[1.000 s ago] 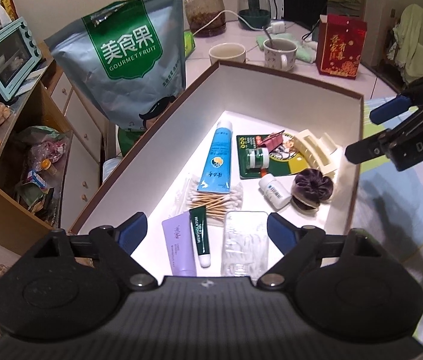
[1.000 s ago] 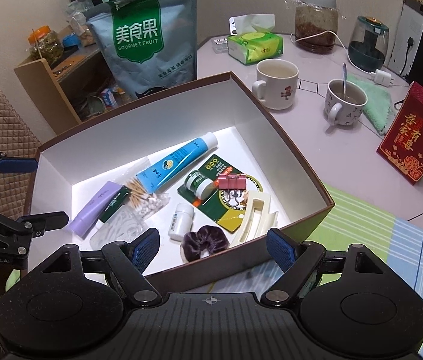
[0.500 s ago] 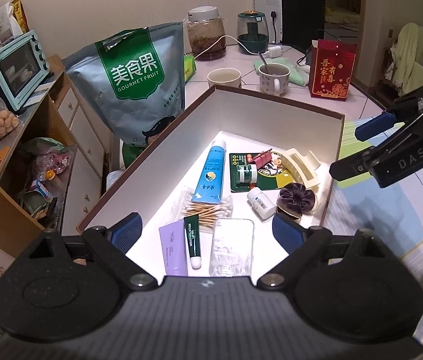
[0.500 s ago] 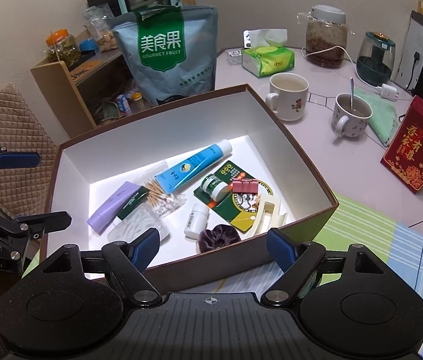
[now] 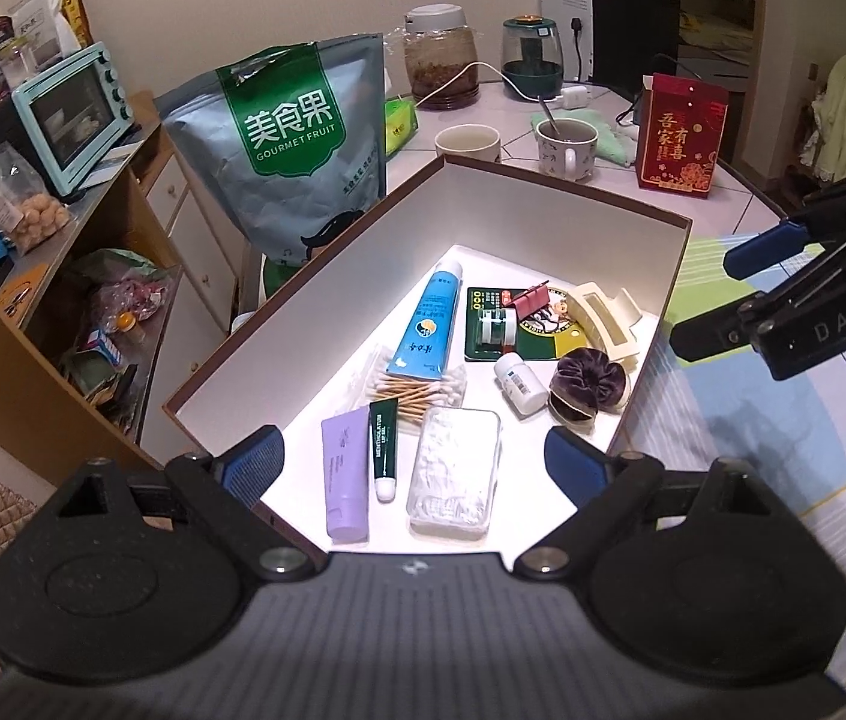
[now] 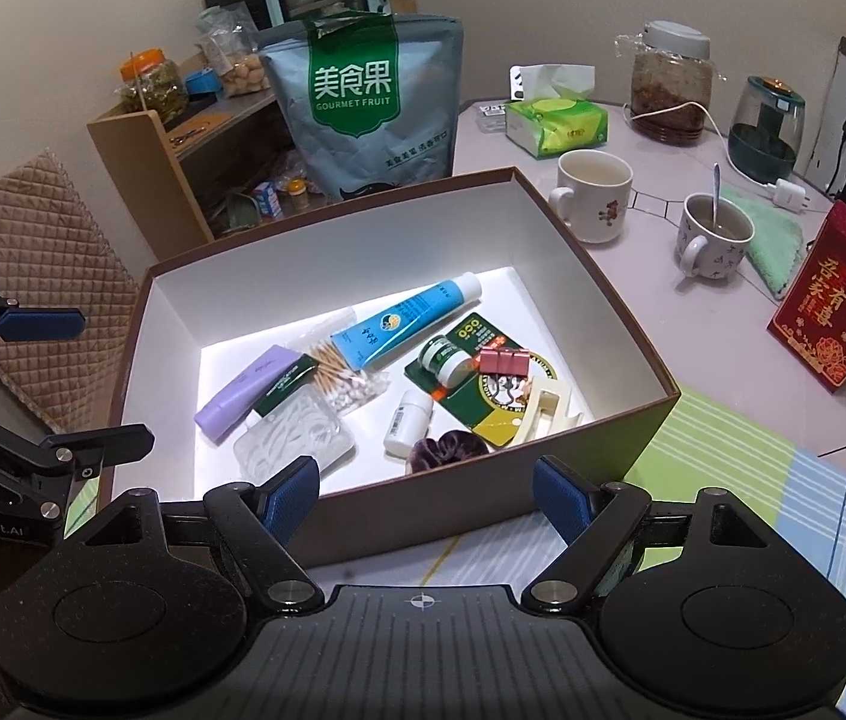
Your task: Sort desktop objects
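Fingers (image 6: 564,501) spread, empty; box (image 6: 471,504) near wall between them, scrunchie (image 6: 450,447).

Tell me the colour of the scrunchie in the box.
Dark purple velvet scrunchie, near the box corner; clearest in the left wrist view.

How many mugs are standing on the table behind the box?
2. A cream mug stands just behind the box's far corner. The second mug, with a spoon in it, stands to its right, beside the green cloth. None seems hidden.
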